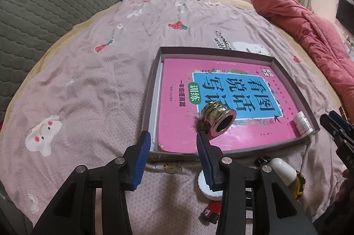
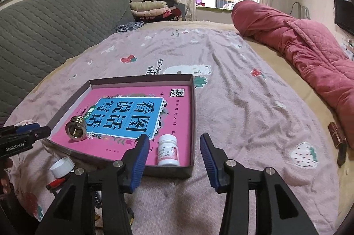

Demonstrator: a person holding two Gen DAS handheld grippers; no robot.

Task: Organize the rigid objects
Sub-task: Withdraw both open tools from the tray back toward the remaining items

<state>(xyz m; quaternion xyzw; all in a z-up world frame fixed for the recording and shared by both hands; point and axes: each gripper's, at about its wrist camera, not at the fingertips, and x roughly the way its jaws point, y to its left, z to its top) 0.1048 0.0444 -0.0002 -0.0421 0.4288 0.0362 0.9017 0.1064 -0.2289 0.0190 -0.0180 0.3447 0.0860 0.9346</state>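
Observation:
A shallow dark box point(image 1: 285, 78) lies on the bed with a pink book point(image 1: 177, 102) flat inside it. On the book a gold metal cylinder point(image 1: 218, 122) lies on its side, and a small white pill bottle point(image 2: 167, 149) stands in the box's near right corner. My left gripper point(image 1: 173, 135) is open over the box's near left corner, its right fingertip just short of the cylinder, nothing between the pads. My right gripper point(image 2: 174, 137) is open just above the bottle, with the pads clear of it.
Loose on the sheet in front of the box are a white cap point(image 1: 204, 187), a white bottle point(image 1: 285, 170) beside a yellow tape measure point(image 1: 299, 185), and a red lighter point(image 1: 211, 211). A brown item point(image 2: 336, 134) lies beside the red quilt point(image 2: 309, 53) on the right.

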